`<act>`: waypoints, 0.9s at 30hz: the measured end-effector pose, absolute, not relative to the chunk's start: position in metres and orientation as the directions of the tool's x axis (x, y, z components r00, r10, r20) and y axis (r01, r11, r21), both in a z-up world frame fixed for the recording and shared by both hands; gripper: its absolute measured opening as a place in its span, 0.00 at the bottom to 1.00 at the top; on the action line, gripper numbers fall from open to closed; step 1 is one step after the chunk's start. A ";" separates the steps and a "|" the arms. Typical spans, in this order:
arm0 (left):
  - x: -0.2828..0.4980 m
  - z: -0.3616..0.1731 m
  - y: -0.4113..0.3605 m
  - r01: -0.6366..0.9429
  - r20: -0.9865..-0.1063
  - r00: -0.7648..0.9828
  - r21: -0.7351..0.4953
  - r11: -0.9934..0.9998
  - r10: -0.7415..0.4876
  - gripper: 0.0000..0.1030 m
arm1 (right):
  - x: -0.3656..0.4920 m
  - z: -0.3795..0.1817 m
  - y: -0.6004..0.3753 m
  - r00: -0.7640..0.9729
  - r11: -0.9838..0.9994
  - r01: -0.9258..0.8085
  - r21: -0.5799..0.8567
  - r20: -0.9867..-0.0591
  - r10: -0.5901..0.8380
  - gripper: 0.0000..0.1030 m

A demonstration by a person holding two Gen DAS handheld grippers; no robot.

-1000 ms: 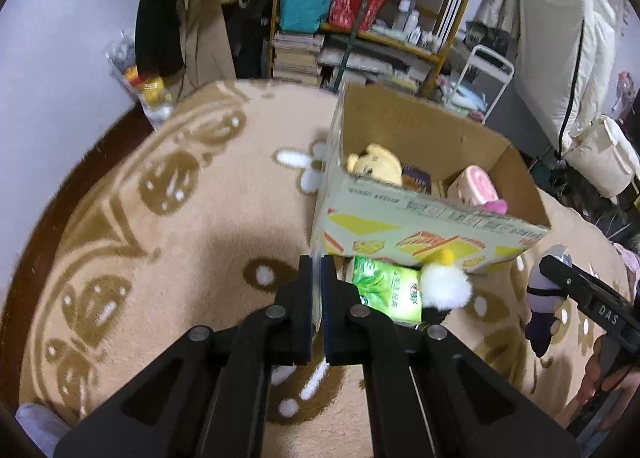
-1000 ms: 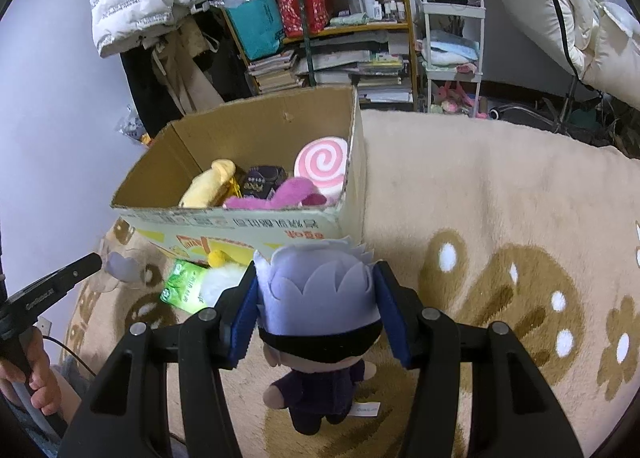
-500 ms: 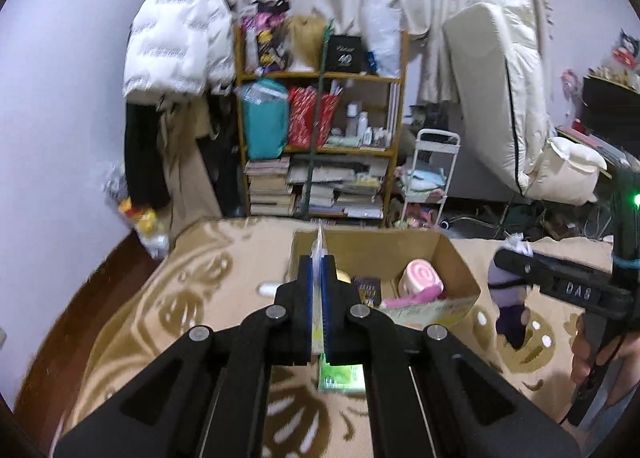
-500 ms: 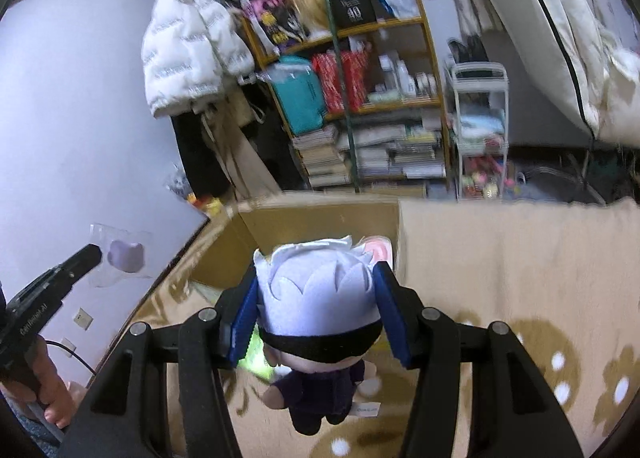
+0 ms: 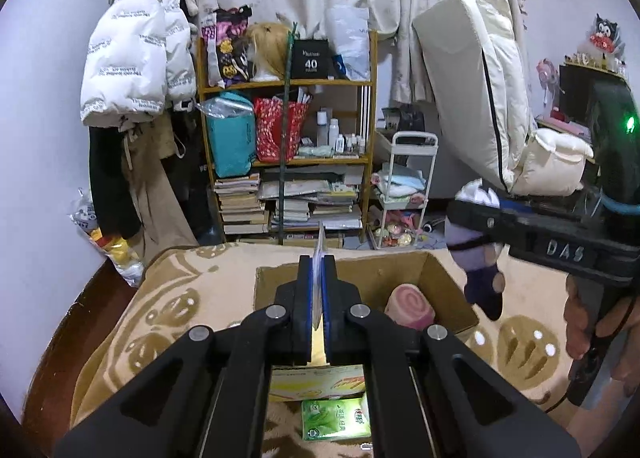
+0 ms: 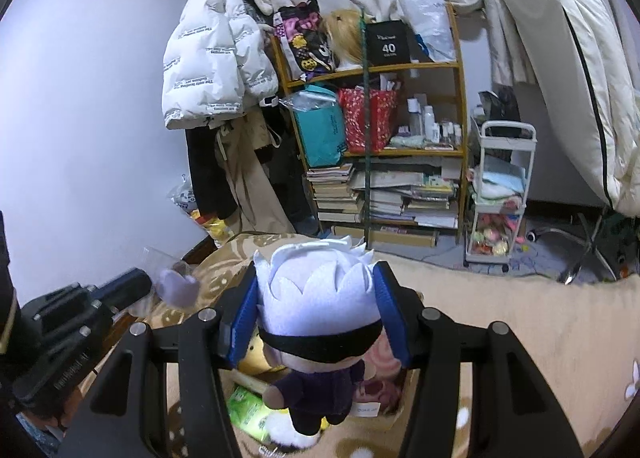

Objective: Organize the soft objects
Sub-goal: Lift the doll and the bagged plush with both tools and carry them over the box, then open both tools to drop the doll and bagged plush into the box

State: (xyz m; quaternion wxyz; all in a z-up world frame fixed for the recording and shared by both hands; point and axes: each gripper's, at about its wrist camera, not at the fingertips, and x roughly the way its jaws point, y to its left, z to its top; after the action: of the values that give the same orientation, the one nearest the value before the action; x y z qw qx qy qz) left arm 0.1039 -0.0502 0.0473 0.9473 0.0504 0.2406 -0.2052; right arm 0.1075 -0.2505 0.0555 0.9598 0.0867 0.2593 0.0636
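Observation:
My right gripper is shut on a white-haired plush doll with a black blindfold and dark purple clothes, held above the open cardboard box; the doll also shows in the left wrist view. My left gripper is shut on a thin clear packet holding a small purple soft piece, raised over the box's near side. A pink swirl plush lies in the box. A green packet lies on the rug in front of the box.
The box stands on a beige patterned rug. A wooden shelf full of books and bags, a white trolley and hanging coats stand behind. A folded white mattress leans at the right.
Both grippers have risen from near the rug to above the box and tilted up toward the room. The doll and the packet stayed held.

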 end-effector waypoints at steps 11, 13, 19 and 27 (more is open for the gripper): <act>0.135 0.003 -0.054 0.378 -0.565 0.754 -0.045 0.925 -0.335 0.06 | 0.131 0.020 -0.256 0.839 0.982 -0.061 0.179 -0.523 0.147 0.58; 0.138 0.001 -0.052 0.368 -0.568 0.754 -0.052 0.928 -0.330 0.07 | 0.133 0.013 -0.258 0.831 0.979 -0.061 0.196 -0.534 0.159 0.59; 0.146 -0.007 -0.043 0.334 -0.605 0.729 -0.092 0.938 -0.319 0.15 | 0.138 0.000 -0.265 0.803 0.965 -0.057 0.255 -0.562 0.197 0.61; 0.138 -0.008 -0.042 0.333 -0.627 0.717 -0.078 0.940 -0.306 0.44 | 0.132 0.002 -0.264 0.808 0.964 -0.054 0.260 -0.556 0.195 0.73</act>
State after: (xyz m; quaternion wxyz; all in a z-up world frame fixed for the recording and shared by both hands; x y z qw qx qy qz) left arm 0.1380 -0.0420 -0.0077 0.9263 0.0201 0.3346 -0.1723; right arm 0.1319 -0.2641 0.0021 0.9437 0.1164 0.3026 0.0659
